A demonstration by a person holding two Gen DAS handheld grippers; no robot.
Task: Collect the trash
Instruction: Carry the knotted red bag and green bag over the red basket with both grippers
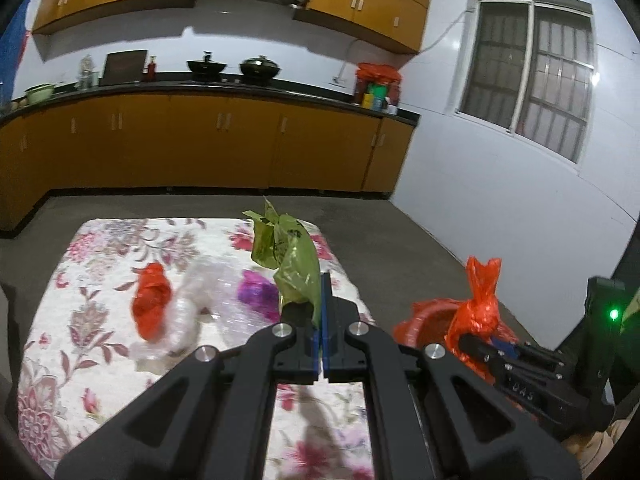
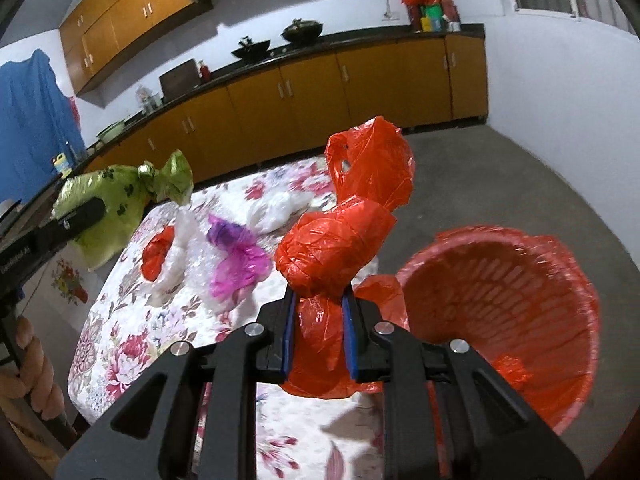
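red plastic up close: the right gripper (image 2: 318, 334) has its jaws clamped on a knotted red bag (image 2: 340, 248), the bundle standing up out of the jaws, its loose handles flaring above. just to the right of it and lower sits the red-lined basket (image 2: 576, 280), mouth open and tipped toward the camera, one scrap of red already lying in the bottom. so the drop point is right of those jaws and below, and the right hand is clearly the nearer one to it

over on the left, the left gripper (image 1: 322, 316) has its jaws pinched nearly together on a green bag (image 1: 296, 260), whose long axis runs up and away from the jaws, above the floral tabletop (image 1: 100, 344). from there the basket is off to the right, past the right gripper, so my call is red goes in first

further out on the tabletop, waiting: a small red wad (image 2: 158, 252), clear crinkled plastic (image 2: 180, 256) touching it, a purple bag (image 2: 236, 260), and beyond that a white bag (image 2: 276, 210) near the far edge
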